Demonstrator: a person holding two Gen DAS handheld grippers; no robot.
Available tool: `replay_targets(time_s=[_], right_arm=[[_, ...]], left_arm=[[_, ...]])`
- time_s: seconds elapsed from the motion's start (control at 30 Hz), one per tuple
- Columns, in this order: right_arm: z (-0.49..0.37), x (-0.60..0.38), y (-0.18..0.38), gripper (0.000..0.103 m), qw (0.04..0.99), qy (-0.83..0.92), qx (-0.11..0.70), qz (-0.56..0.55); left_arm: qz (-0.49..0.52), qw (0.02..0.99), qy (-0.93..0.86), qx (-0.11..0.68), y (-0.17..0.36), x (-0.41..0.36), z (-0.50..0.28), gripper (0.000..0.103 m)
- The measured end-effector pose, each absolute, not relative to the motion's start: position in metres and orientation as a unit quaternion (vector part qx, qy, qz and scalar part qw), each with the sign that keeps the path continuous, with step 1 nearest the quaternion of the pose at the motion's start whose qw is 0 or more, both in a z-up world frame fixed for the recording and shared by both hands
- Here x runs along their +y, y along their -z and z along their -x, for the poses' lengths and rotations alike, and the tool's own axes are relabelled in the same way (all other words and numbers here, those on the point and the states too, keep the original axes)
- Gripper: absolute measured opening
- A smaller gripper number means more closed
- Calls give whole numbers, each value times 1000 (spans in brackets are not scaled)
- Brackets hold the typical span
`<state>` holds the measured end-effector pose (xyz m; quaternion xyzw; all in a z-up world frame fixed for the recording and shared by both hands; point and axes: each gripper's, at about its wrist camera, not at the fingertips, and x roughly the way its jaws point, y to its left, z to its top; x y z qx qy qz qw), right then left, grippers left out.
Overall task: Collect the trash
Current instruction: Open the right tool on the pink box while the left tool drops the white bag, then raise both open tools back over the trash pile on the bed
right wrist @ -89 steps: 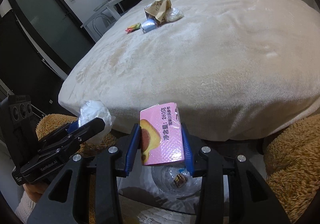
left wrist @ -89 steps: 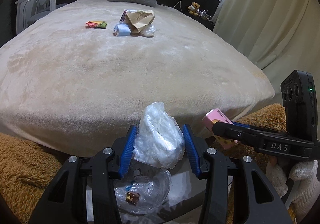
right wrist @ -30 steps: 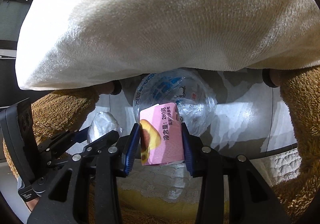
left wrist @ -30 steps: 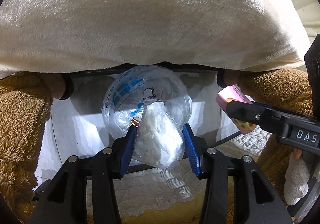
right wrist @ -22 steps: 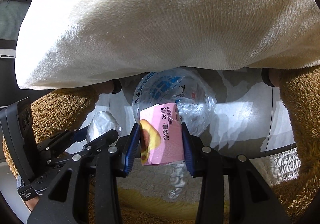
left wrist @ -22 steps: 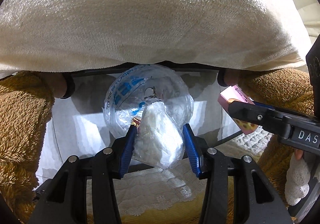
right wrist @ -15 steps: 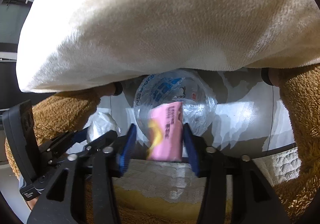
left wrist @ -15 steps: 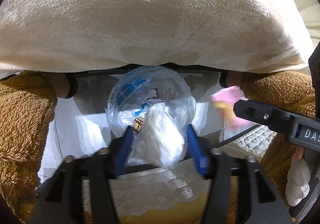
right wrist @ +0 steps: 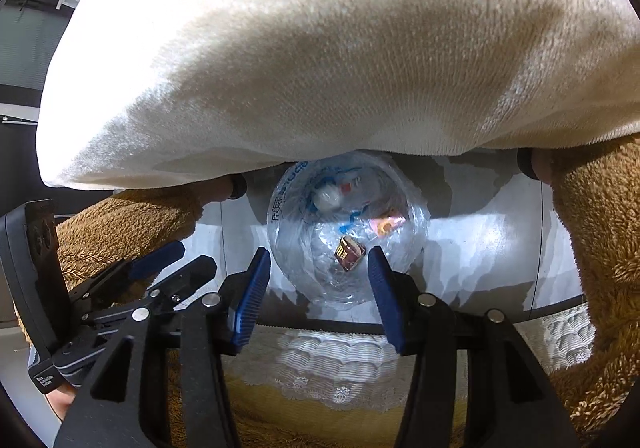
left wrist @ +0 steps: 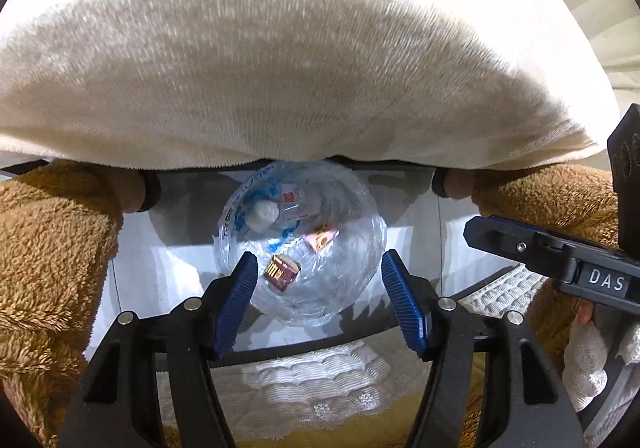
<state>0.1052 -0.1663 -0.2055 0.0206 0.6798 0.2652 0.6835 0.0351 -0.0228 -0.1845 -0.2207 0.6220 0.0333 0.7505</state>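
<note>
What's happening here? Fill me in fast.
A person is collecting trash with a gripper in each hand. Both the left gripper and the right gripper hang open and empty above a bin lined with a clear plastic bag, at the edge of a bed's cream blanket. Their jaws have just been opening. In the bag lie a white wad, a pink carton and a brown wrapper.

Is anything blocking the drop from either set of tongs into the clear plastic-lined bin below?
Nothing visible does. The left tongs and right tongs hang open and empty over the clear plastic-lined bin; only the cream blanket edge overhangs its far rim.
</note>
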Motion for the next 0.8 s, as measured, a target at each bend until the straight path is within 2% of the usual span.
replay_targets(time_s=[0.37, 0.7, 0.8], right_arm=[[-100, -180, 178, 51, 719, -298, 627, -28], [-82, -192, 142, 51, 770, -333, 544, -27], [-78, -198, 131, 55, 787, -335, 517, -32]], left_arm=[[216, 799, -22, 560, 151, -18, -27, 63], [188, 855, -14, 482, 114, -23, -13, 63], [194, 866, -19, 461, 107, -16, -7, 63]])
